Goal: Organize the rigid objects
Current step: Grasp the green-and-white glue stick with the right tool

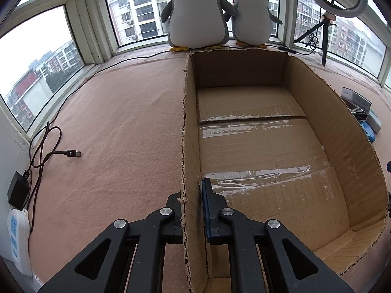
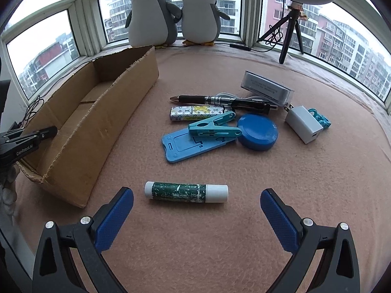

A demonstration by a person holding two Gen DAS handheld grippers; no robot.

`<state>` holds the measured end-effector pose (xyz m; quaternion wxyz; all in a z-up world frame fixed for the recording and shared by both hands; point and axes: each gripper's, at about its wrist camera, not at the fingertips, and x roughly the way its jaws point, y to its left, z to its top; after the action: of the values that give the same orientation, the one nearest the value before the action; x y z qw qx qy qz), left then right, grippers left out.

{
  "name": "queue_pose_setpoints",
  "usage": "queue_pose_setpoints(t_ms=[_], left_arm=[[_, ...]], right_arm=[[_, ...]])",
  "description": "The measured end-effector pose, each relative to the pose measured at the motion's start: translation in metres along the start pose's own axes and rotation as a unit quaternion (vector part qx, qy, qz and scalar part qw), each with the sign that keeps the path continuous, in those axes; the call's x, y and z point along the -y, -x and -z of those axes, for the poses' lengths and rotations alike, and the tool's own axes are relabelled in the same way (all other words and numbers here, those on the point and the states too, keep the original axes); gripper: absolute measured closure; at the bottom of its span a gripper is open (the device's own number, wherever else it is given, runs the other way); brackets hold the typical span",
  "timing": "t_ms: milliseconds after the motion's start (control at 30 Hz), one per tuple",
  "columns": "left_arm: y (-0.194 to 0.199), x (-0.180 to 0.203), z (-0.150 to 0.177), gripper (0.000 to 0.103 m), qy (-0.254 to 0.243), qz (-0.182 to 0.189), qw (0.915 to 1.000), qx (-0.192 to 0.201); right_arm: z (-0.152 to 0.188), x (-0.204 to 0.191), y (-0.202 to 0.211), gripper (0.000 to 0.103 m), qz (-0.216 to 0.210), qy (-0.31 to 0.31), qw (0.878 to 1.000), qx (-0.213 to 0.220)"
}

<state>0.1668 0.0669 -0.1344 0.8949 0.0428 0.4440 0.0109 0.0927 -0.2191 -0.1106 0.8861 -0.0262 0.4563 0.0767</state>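
Observation:
An open cardboard box [image 1: 244, 146] sits empty on the pink cloth. My left gripper [image 1: 189, 207] is shut on the box's left wall, one finger outside and the blue pad [image 1: 205, 210] inside. In the right wrist view the same box [image 2: 80, 131] lies at the left, with the left gripper [image 2: 46, 131] on its far wall. My right gripper [image 2: 196, 195] stands open just above the cloth. A green and white glue stick [image 2: 185, 191] lies crosswise between its fingertips, untouched.
Beyond the glue stick lies a pile: blue phone stand [image 2: 190, 144], teal clothes peg [image 2: 212, 128], blue round tin [image 2: 257, 131], patterned lighter [image 2: 195, 113], dark pen [image 2: 220, 101], white charger [image 2: 304, 124], grey box [image 2: 266, 86]. Plush penguins [image 2: 171, 12] and a tripod [image 2: 290, 31] stand by the window. A cable [image 1: 70, 153] and power strip [image 1: 17, 239] lie left.

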Motion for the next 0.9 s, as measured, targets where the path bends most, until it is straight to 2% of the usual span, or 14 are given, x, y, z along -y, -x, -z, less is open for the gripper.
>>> queue_pose_setpoints(t_ms=[300,367,600,700,767,900], left_arm=[[0.0,0.0,0.0,0.094,0.001,0.0,1.0,0.0],[0.0,-0.001,0.0,0.094,0.001,0.0,1.0,0.0],[0.0,-0.001,0.0,0.094,0.002,0.0,1.0,0.001],[0.0,-0.001,0.0,0.094,0.002,0.0,1.0,0.001],[0.0,-0.001,0.0,0.094,0.002,0.0,1.0,0.001],[0.0,-0.001,0.0,0.094,0.002,0.0,1.0,0.001]], right_arm=[[-0.003,-0.004,-0.012,0.002,0.002,0.007,1.0,-0.019],[-0.004,-0.003,-0.015,0.008,0.004,0.004,1.0,-0.026],[-0.005,-0.003,-0.016,0.014,0.01,0.007,1.0,-0.025],[-0.005,-0.005,-0.015,0.024,0.009,0.011,1.0,-0.022],[-0.005,-0.005,-0.013,0.034,0.01,0.011,1.0,-0.018],[-0.005,-0.005,-0.013,0.035,0.008,0.011,1.0,-0.016]])
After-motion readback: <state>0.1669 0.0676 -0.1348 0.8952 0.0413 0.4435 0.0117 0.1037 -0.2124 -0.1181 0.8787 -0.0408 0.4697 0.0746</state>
